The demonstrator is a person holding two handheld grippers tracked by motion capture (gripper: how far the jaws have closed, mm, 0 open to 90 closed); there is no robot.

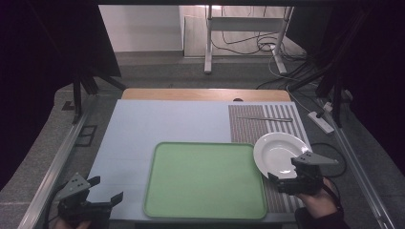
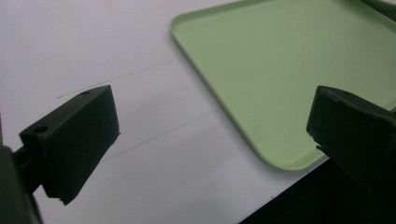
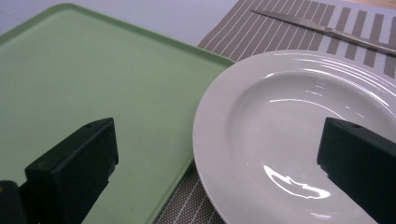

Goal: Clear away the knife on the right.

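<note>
I have the right hand-held gripper at the near right of the bench, with its jaws spread wide and nothing between them. It sits at the near edge of a white plate; in the right gripper view one jaw hangs over the plate's bowl and the other over the green tray, so the plate's left rim lies between them, and I cannot tell whether either jaw touches it. The plate rests on a striped mat and its left edge is just beside the tray's right edge, or slightly over it. Farther back on the mat lies a knife, well apart from the plate. My left hand-held gripper is at the near left corner, jaws also wide apart and holding nothing; in the left gripper view it looks across the pale blue bench surface toward the near left corner of the tray, which is bare. The tray sits at the middle near edge of the bench, between my two grippers.
</note>
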